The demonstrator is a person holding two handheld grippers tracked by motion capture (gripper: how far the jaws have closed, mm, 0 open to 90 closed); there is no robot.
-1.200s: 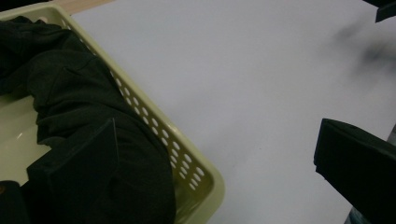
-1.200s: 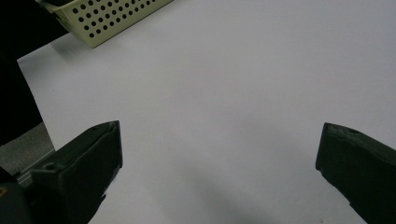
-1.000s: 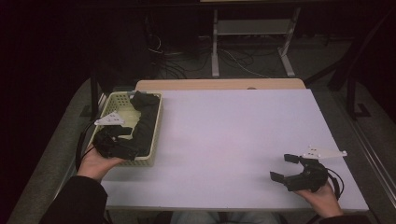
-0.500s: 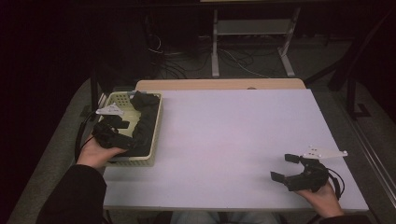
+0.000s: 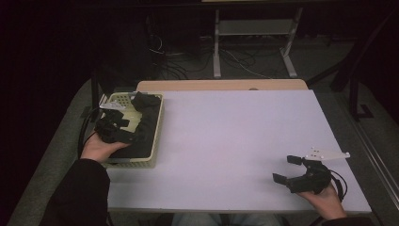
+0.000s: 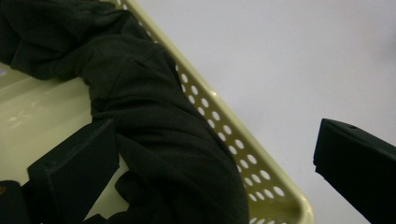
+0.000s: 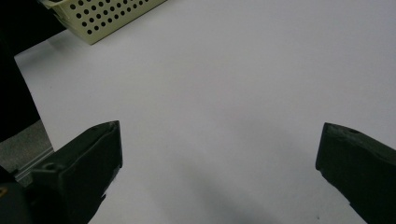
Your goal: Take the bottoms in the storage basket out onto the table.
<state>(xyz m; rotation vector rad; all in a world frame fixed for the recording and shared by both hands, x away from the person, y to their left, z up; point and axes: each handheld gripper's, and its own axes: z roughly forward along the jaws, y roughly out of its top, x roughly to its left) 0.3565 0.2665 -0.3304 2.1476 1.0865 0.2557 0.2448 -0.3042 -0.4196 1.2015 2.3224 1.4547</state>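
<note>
High view: dark cloth (image 5: pixel 141 125) lengthwise along basket (image 5: pixel 159 123) (left gripper (image 5: pixel 123 126) spread astride).

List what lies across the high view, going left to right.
Left gripper over the basket of dark cloth → bare white table → right gripper.
</note>
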